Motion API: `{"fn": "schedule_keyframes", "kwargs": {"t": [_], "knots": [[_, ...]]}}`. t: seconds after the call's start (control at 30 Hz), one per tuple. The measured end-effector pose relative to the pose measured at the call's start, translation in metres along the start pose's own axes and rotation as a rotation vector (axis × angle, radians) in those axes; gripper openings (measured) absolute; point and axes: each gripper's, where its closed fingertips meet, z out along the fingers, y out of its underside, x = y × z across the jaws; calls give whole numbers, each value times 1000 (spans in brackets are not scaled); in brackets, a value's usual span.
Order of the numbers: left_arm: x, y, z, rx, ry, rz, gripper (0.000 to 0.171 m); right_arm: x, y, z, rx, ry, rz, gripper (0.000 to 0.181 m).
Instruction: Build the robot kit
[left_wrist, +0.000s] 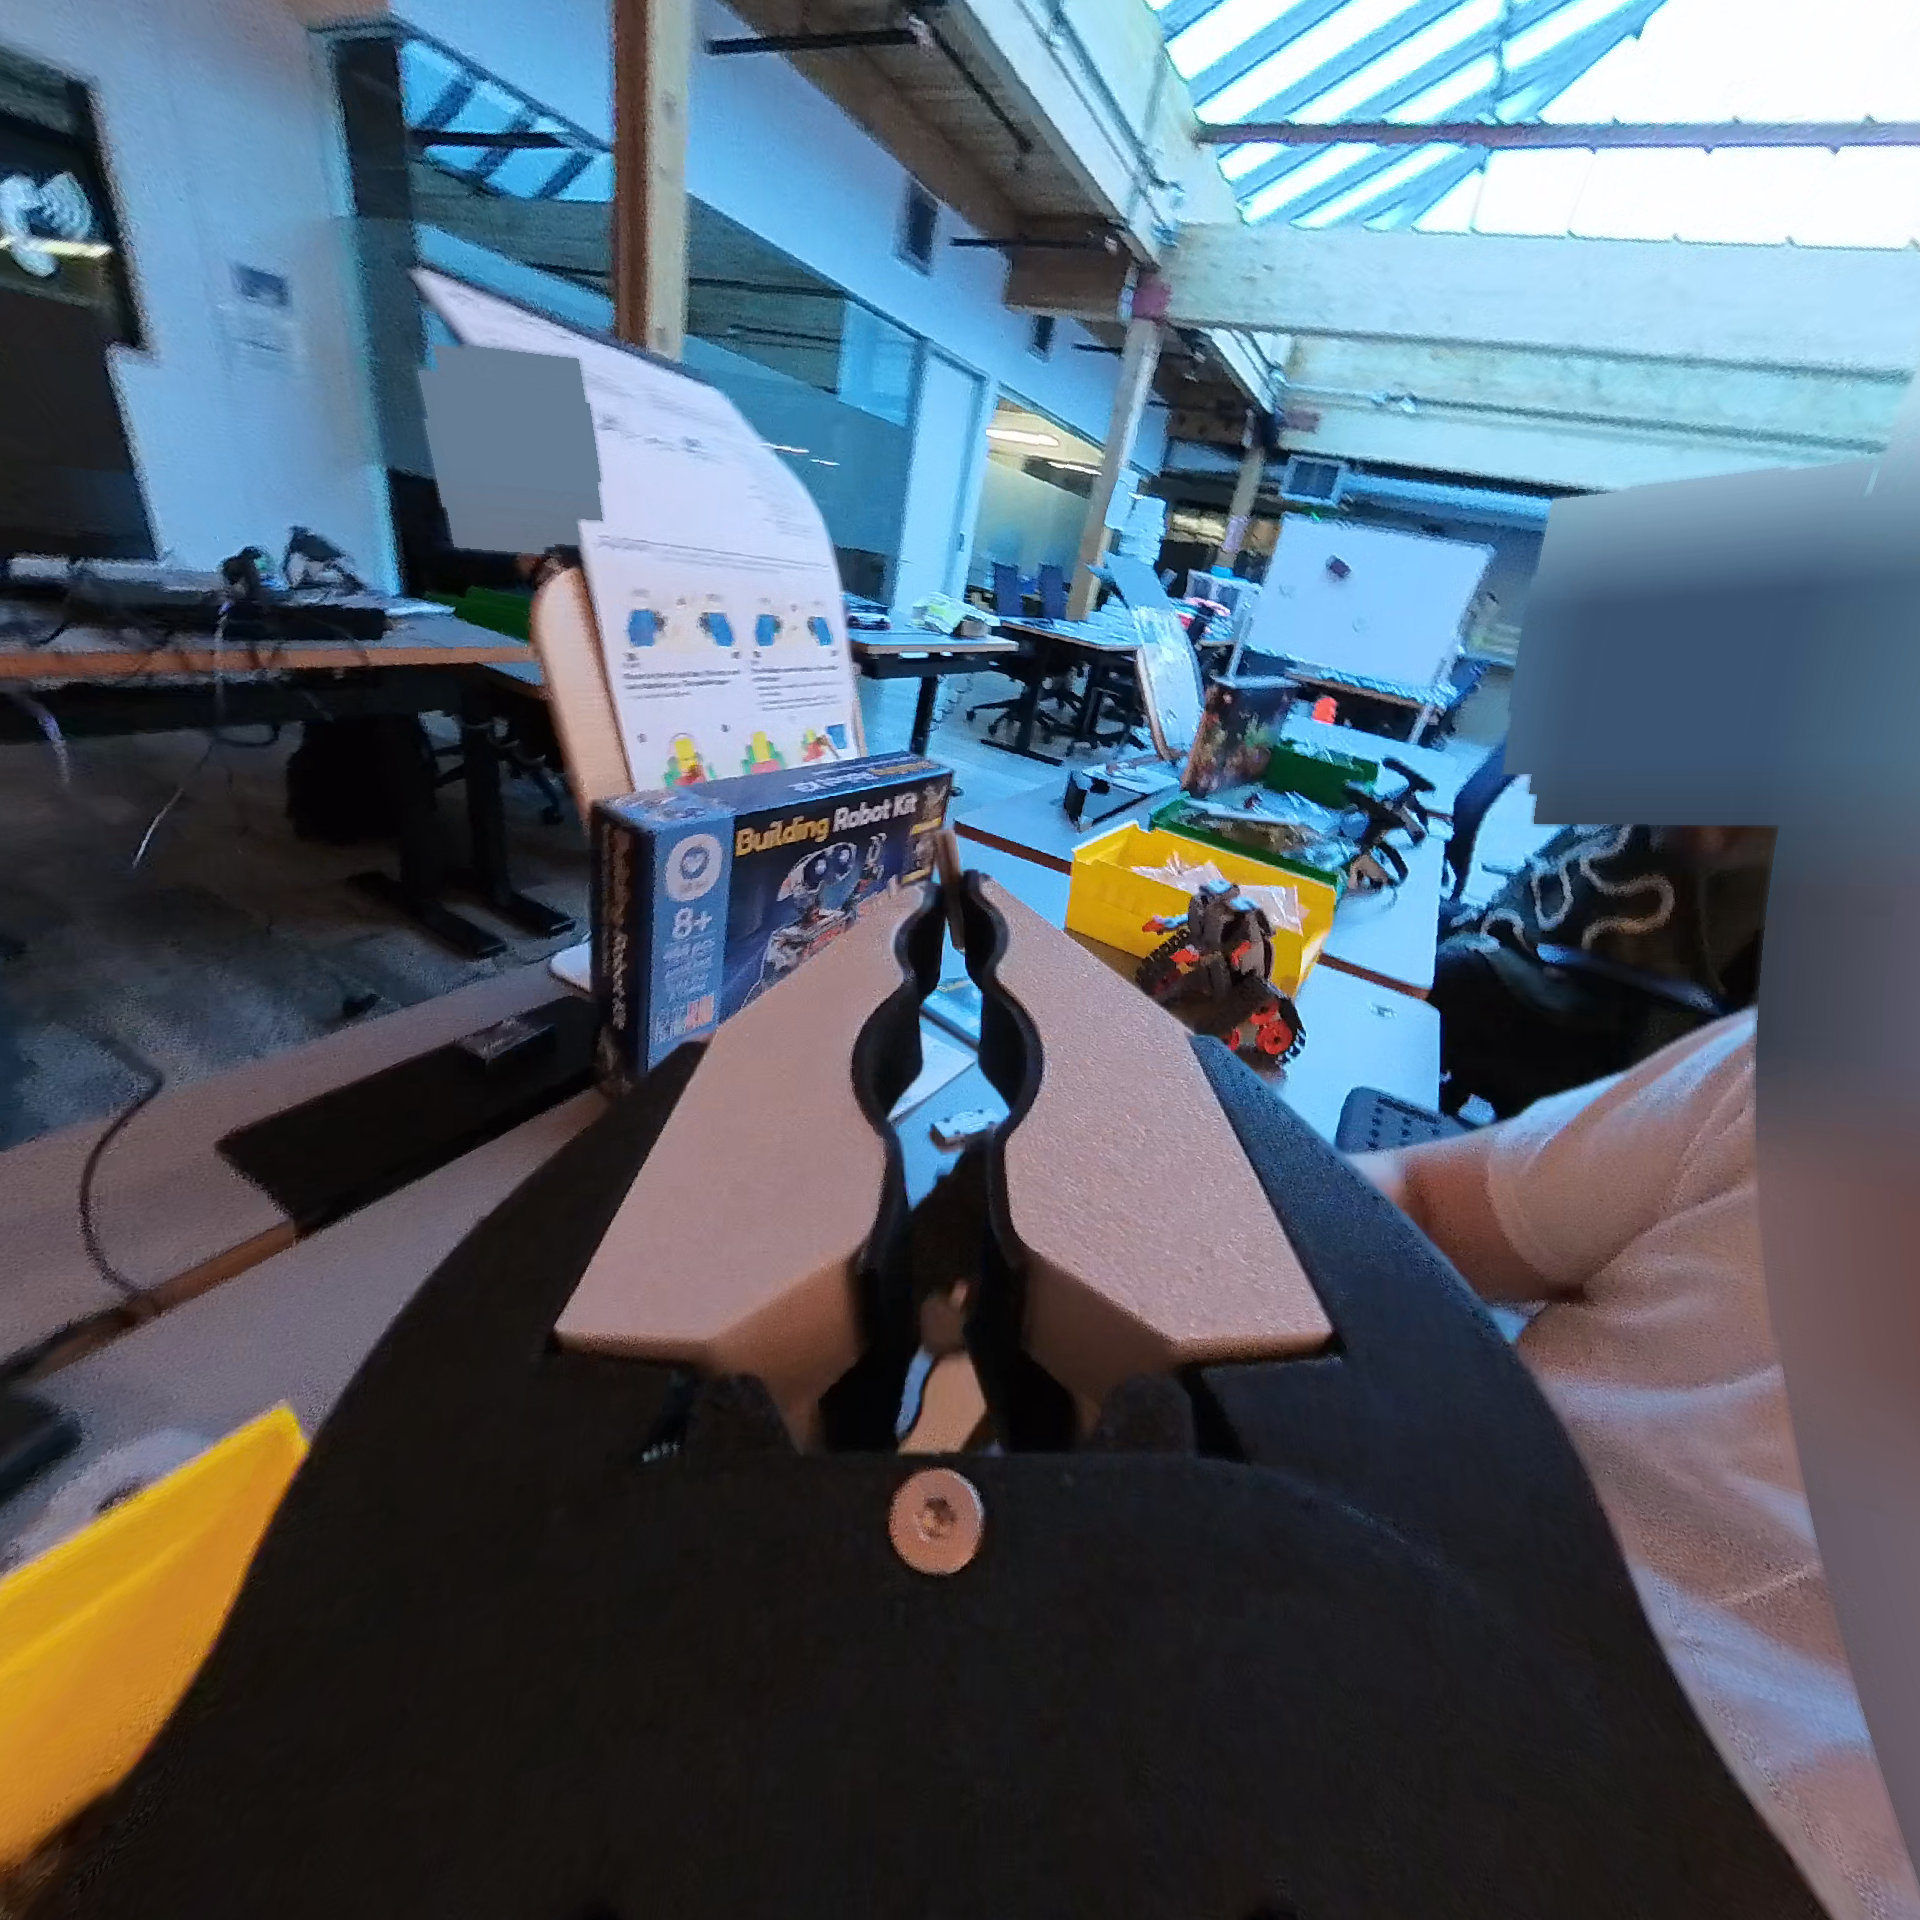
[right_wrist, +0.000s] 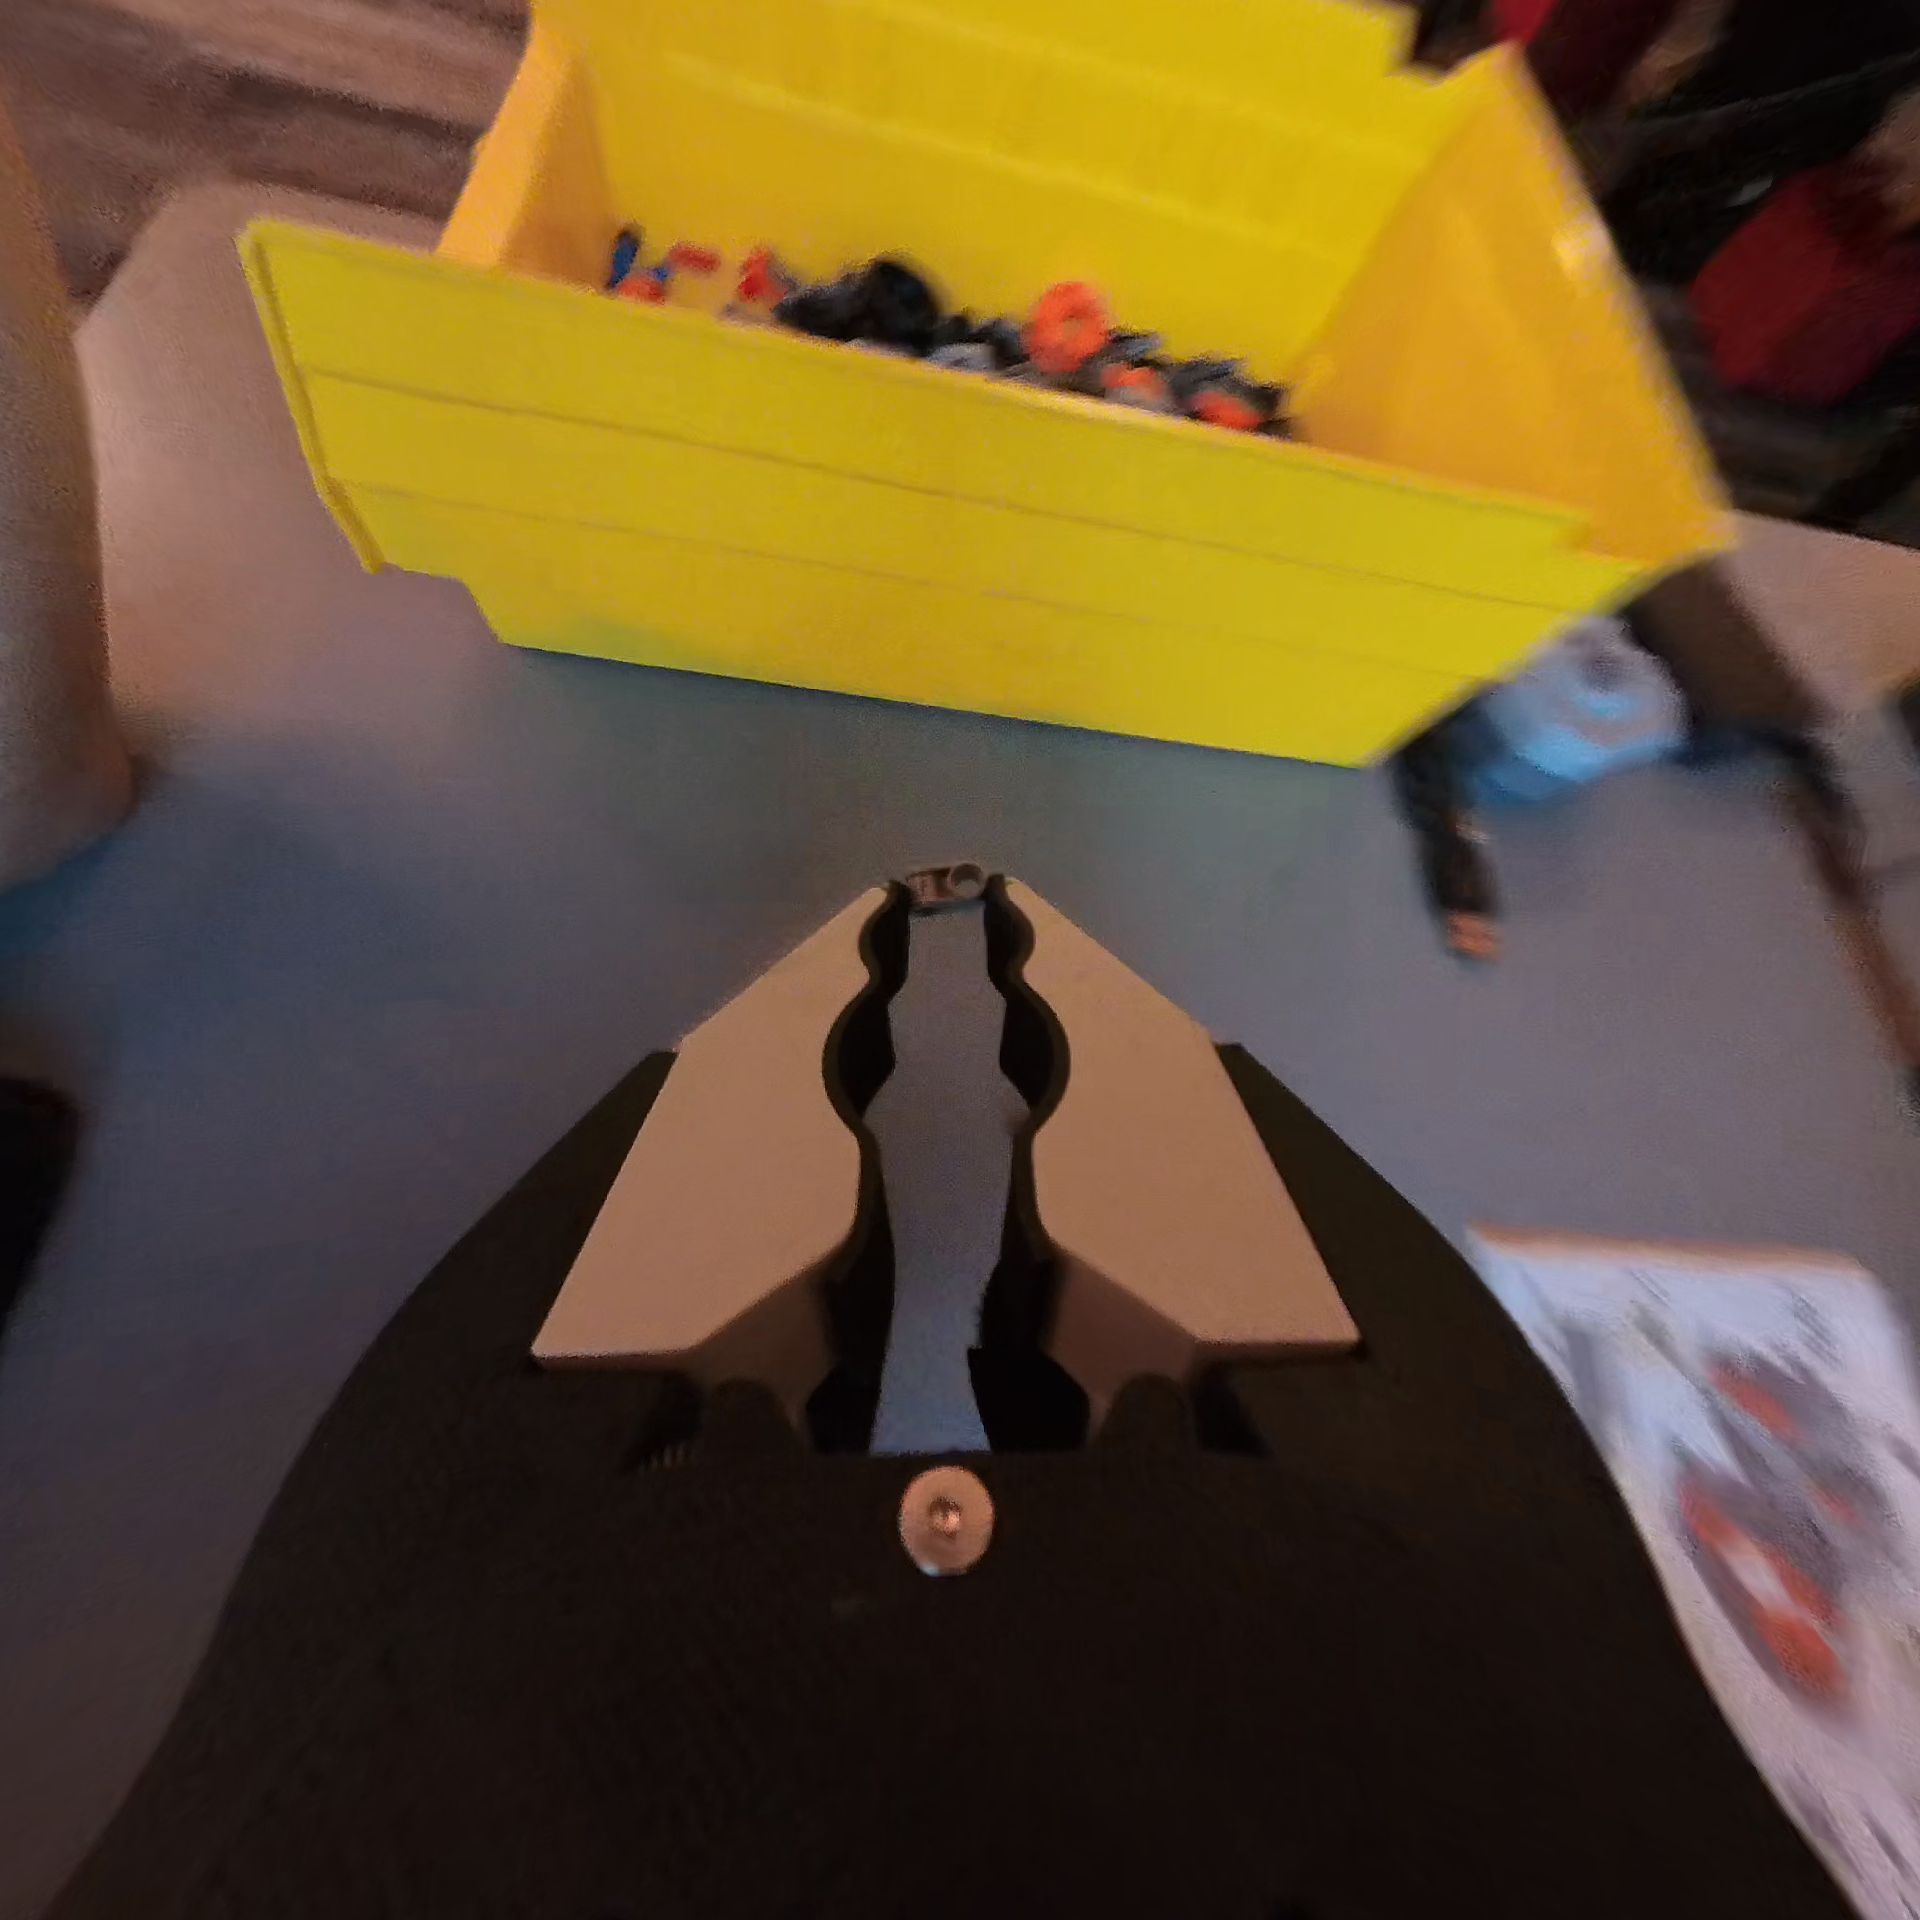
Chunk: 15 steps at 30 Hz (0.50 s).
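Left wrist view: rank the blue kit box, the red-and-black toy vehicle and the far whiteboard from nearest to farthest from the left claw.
1. Blue kit box: standing just beyond the left claw, to the left of its tips.
2. Red-and-black toy vehicle: on the table to the right, in front of a yellow bin.
3. Whiteboard: far back across the room, upper right.

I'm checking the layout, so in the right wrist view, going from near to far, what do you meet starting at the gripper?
Right gripper, its fingertips shut on a small grey metallic piece → bare grey tabletop → yellow plastic bin → loose orange, black and blue toy parts inside the bin.
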Motion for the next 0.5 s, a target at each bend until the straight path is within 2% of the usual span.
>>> {"fn": "schedule_keyframes", "kwargs": {"t": [0.1, 0.17, 0.23, 0.3, 0.4, 0.5], "knots": [[19, -3, 29, -1, 83, 173, 1, 38, -12, -93, 138, 98, 26, 14], [39, -5, 55, 49, 131, 331, 1, 51, -35, -162, 269, 199, -14, 14], [49, 11, 89, -16, 119, 415, 1, 49, -58, -224, 370, 280, -108, 14], [57, 36, 124, -124, 110, 482, 1, 43, -73, -271, 429, 359, -227, 14], [67, 78, 168, -262, 117, 541, 1, 39, -62, -308, 429, 407, -315, 14], [76, 114, 195, -362, 158, 511, 2, 42, -31, -317, 427, 431, -349, 14]]}}
